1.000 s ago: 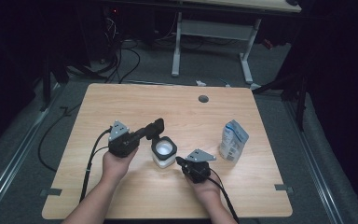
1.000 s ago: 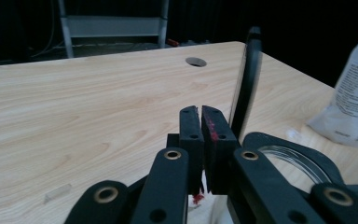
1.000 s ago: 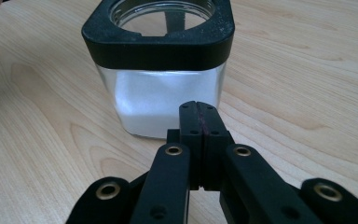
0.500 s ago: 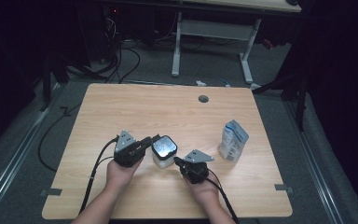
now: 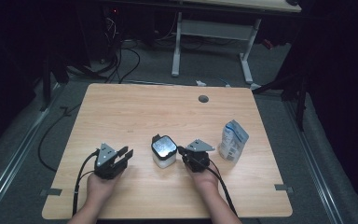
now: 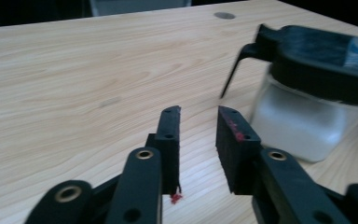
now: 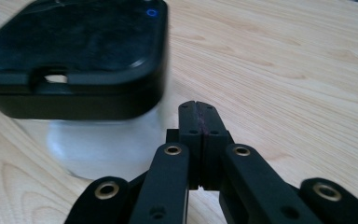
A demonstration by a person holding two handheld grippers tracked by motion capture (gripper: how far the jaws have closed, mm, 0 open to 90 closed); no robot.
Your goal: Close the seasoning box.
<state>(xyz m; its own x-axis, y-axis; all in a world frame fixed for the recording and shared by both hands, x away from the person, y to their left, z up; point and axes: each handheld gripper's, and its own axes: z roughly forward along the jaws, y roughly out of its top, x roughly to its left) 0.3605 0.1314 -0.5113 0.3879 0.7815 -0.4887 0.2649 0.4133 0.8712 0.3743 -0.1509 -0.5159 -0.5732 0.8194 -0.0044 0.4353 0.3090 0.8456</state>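
Observation:
A frosted white jar with a black square lid stands on the wooden table, near the front middle. My left gripper sits to the jar's left, apart from it, and is open. In the left gripper view its jaws have a small gap with nothing in it, and the jar stands ahead to the right. My right gripper rests just right of the jar. In the right gripper view its jaws are pressed together on nothing, with the jar close ahead on the left.
A blue and white pouch stands upright to the right of my right hand. A round cable hole lies in the table's far middle. Cables trail from both grippers over the front edge.
My left gripper has drawn back from the jar's top, left and toward the front edge, and now stands apart from it. The right gripper has barely moved.

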